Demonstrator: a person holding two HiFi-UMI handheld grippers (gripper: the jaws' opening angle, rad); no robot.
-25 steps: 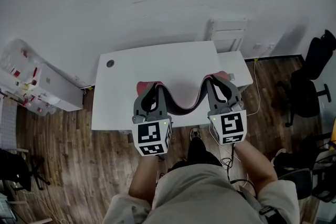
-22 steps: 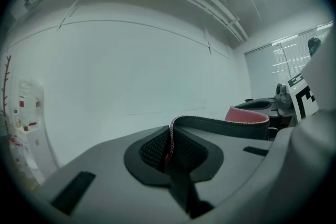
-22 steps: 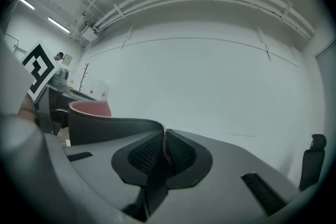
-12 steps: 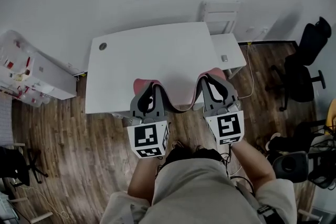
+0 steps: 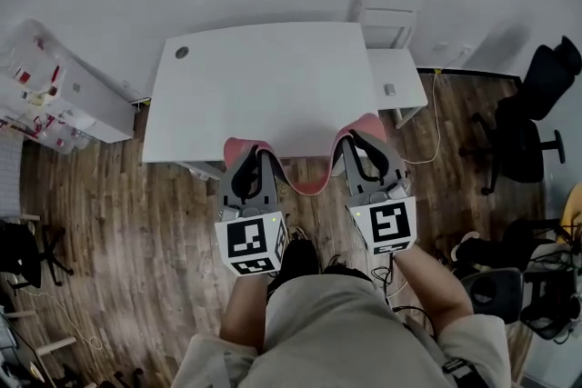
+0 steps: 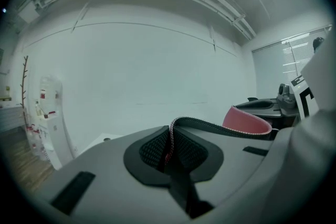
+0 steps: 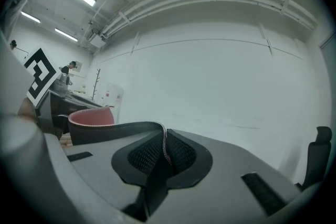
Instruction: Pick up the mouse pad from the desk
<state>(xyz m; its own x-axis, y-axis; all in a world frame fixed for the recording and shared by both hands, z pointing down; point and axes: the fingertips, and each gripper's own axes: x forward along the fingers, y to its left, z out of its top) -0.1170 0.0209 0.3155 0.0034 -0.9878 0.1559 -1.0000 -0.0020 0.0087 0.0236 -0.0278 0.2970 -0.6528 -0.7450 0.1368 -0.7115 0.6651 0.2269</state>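
The mouse pad (image 5: 307, 186), pink on top and dark beneath, hangs in a U-shaped sag between my two grippers, off the white desk (image 5: 264, 77) and just past its front edge. My left gripper (image 5: 249, 163) is shut on the pad's left end, my right gripper (image 5: 362, 150) on its right end. In the left gripper view the stitched pad edge (image 6: 171, 131) is pinched between the pads of my left gripper (image 6: 169, 148), and the pink end curls at the right. The right gripper view shows the same on my right gripper (image 7: 164, 153), with the pad edge (image 7: 165, 140) held upright.
A small white side table (image 5: 397, 79) stands at the desk's right. There is a black office chair (image 5: 532, 127) at far right and a white shelf unit with red items (image 5: 55, 91) at left. A cable (image 5: 435, 132) trails over the wooden floor.
Both grippers have drawn back from over the desk toward the person, carrying the pad with them. The pad, earlier above the desk's front part, now hangs beyond its front edge.
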